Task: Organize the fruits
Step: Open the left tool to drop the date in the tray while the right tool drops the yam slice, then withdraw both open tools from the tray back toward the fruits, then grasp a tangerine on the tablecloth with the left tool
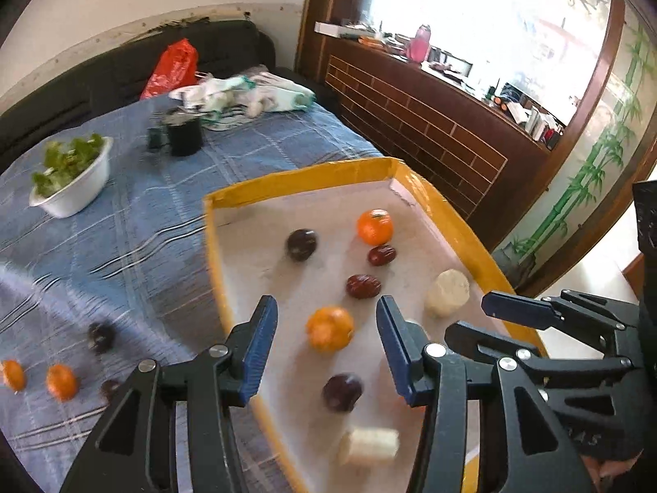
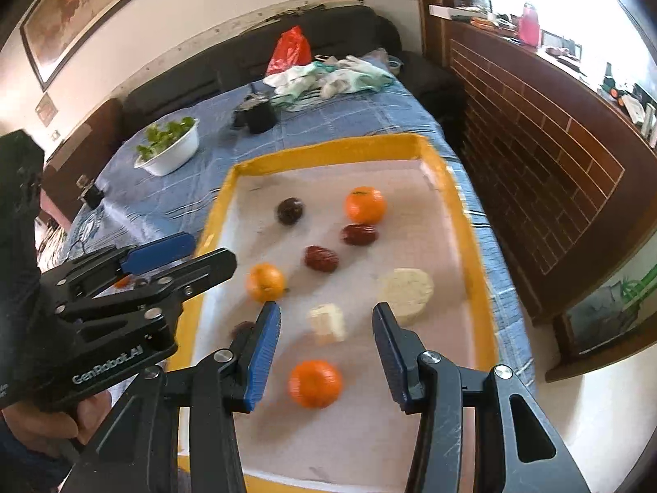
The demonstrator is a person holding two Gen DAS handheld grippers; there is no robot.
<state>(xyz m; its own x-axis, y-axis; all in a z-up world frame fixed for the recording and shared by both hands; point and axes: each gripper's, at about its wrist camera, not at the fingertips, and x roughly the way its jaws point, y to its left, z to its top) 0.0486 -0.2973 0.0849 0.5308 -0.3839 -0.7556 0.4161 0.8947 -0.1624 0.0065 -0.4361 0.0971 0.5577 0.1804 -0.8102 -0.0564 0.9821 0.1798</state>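
Fruits sit loose in yellow-rimmed tray [image 2: 472,222] on blue checked tablecloth [image 1: 123,222]. Inside tray: three tangerines, far one [image 2: 364,204], mid-left one [image 2: 265,282], near one [image 2: 315,383]; two red dates [image 2: 321,258] [image 2: 359,234] between the far and mid-left tangerines; dark plum [image 2: 290,210] toward far left; second dark plum [image 1: 342,392] near left rim, mostly hidden behind a finger in right wrist view. Also pale round slice [image 2: 405,290] by right rim and pale chunk [image 2: 327,322] mid-tray.

Outside tray on cloth, left side: two more tangerines [image 1: 61,381] [image 1: 13,374] and two dark plums [image 1: 101,337] [image 1: 110,388], blurred.

Left gripper [image 1: 326,339] jaws spread wide, empty, over tray's left part, framing the mid-left tangerine. Right gripper [image 2: 326,353] jaws spread wide, empty, near tangerine between the fingers but apart from both.

White bowl of greens [image 1: 72,176], black mug [image 1: 184,133], crumpled cloth pile [image 1: 246,96] farther back on table.
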